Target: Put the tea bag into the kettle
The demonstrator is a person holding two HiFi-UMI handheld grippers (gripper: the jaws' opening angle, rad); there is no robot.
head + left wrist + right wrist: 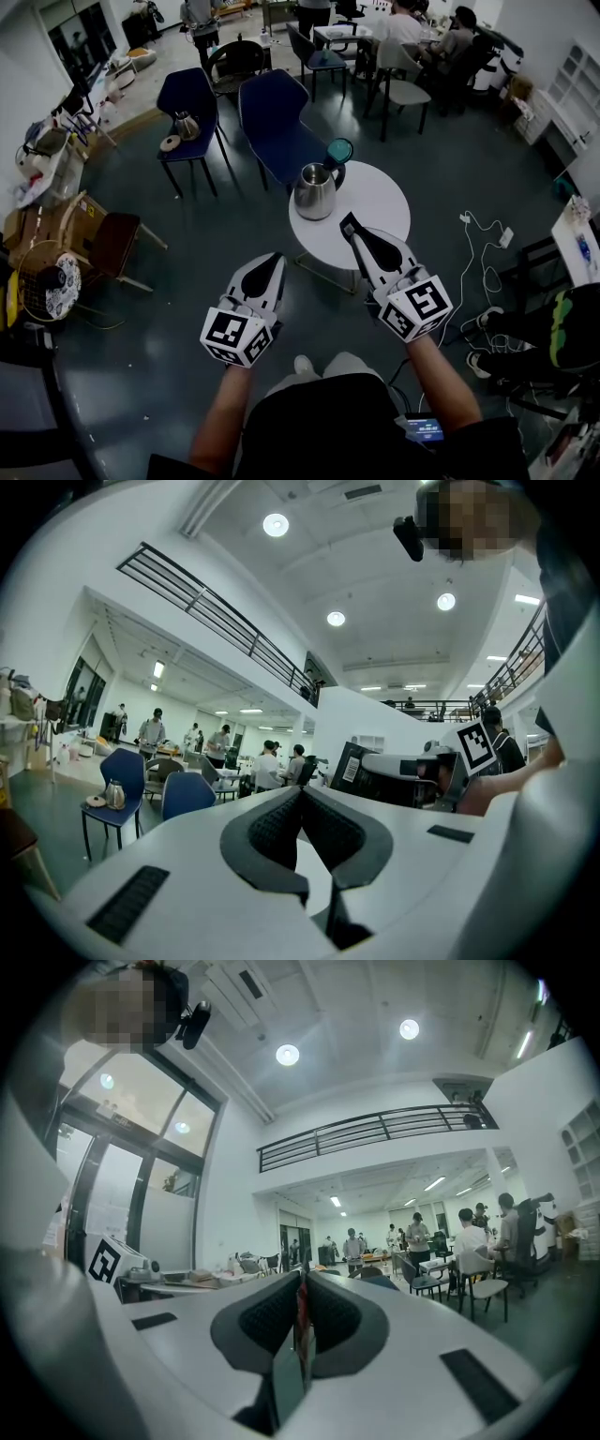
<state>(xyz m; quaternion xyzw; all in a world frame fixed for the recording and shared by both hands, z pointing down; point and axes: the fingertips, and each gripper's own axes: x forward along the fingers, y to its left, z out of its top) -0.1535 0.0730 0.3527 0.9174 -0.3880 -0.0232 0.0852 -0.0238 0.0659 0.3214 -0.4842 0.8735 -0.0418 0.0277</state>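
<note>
Tea bag (299,1321) between right gripper (349,222) jaws, left gripper (277,256) jaws together, kettle (315,190) on table (377,202).

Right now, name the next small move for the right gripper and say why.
Probably carry the right gripper forward and slightly left until it is above the kettle. Its jaws are shut on a thin, flat tea bag, and the kettle stands on the round table just beyond its tips, so the bag is not yet over it.

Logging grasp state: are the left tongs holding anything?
No, the left tongs are shut pad to pad, nothing between them.
</note>
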